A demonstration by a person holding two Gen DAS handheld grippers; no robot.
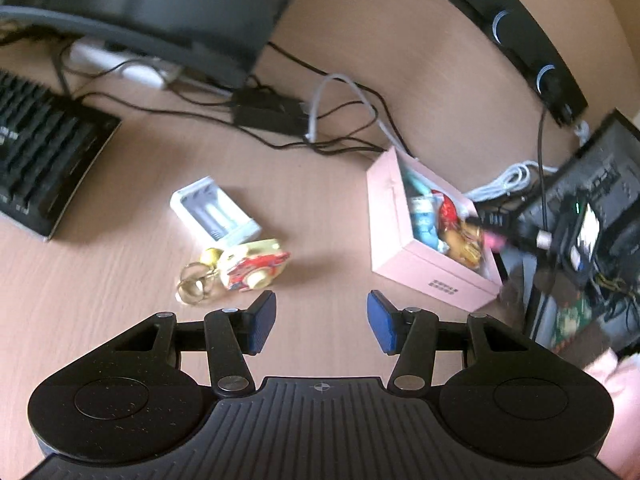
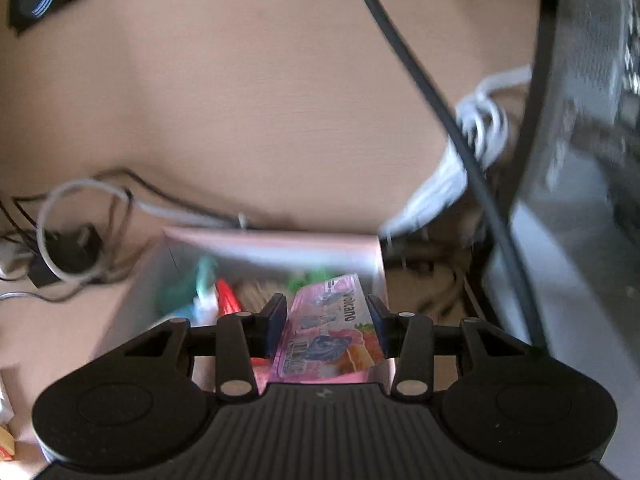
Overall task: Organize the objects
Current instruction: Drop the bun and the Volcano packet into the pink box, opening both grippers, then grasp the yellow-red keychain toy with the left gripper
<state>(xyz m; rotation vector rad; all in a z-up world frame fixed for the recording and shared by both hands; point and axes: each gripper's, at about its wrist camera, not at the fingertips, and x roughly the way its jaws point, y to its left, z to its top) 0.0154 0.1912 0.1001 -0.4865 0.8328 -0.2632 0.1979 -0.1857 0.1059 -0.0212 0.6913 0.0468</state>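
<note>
Both grippers were angled down at the wooden desk (image 1: 328,208). The pink box (image 1: 400,248) sat open on it, stuffed with bits too blurry to name. The right gripper (image 2: 326,320) hung right over that box, jaws pinching a pink snack packet (image 2: 324,332). The left gripper (image 1: 321,320) had its jaws spread with nothing between them, near the battery charger (image 1: 214,212) and a keychain (image 1: 244,270).
</note>
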